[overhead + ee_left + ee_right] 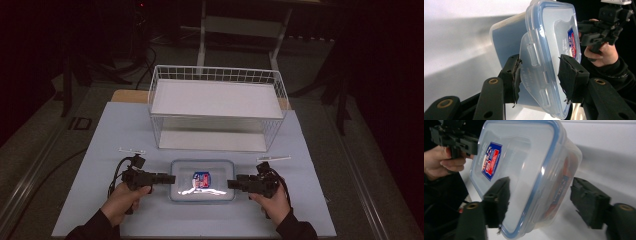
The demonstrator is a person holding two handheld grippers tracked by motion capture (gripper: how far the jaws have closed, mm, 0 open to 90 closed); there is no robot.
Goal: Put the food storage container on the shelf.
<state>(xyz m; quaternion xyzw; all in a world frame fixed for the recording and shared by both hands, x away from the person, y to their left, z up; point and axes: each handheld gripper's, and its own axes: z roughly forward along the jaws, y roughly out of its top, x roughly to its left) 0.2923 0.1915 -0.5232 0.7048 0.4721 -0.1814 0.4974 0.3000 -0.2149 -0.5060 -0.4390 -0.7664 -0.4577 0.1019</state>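
Presently, the following conditions apply.

Container position: the clear plastic container [202, 180] with a blue-rimmed lid rests on the worktop [125, 135], central near the front edge, in front of the white wire basket [217, 107].

Left claw [169, 178]: narrow, clamped on the container's left end. In the left gripper view one pad presses the side wall and the other presses the lid top, with the latch flap [534, 72] between them.

Right claw [232, 184]: part-way wide, not gripping. In the right gripper view the container [524, 175] sits between the jaws; the pad on the lid side is at or near the lid, and the other pad stands clear of the wall.

Step in hand (judgement): a two-ended grasp of the container, probably ahead of lifting it toward the basket.

Procedure, right claw: keep the jaws square to the end wall, then close until both pads bear evenly, one on the lid and one under the rim.

Procedure, left claw: maintain a steady clamp; do not twist while the right claw closes.

Caution: the latch flap may spring open under pad pressure; the smooth plastic may slip if only one pad bears.

Lift: raise both ends together and keep the lid level.

Other items: two thin white strips [132, 150] [273, 158] lie on the worktop behind the hands.
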